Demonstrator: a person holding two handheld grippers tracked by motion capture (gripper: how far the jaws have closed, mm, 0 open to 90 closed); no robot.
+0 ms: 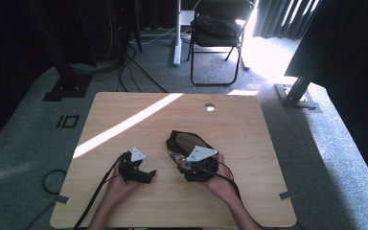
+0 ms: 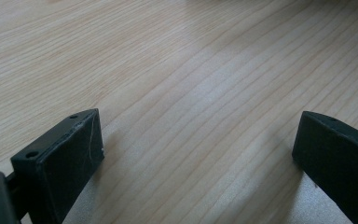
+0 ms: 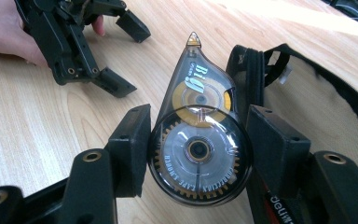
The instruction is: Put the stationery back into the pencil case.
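1. One table (image 1: 249, 182) carries everything, and both tools work low over its wood.
2. One black pouch (image 1: 184, 140) lies open just beyond the right gripper (image 3: 196, 140), its rim touching the far side of the right-hand jaw. If the gripper pushes forward, a jaw could catch that soft rim and drag the pouch along.
3. Two grippers are in play. The right one is clamped on the tape dispenser, a jaw on each side of its round body. The left gripper (image 2: 198, 154) stands wide apart with bare wood between its jaws, holding nothing; in the right gripper view it sits (image 3: 81, 49) off to the left and ahead, well clear of the dispenser.
4. One tape dispenser (image 3: 196, 140) sits between the right jaws, nose pointing away from the tool. Its body is round and smooth, so it may twist or squirt out if the squeeze eases or the hand tilts, and its nose could snag the pouch rim.
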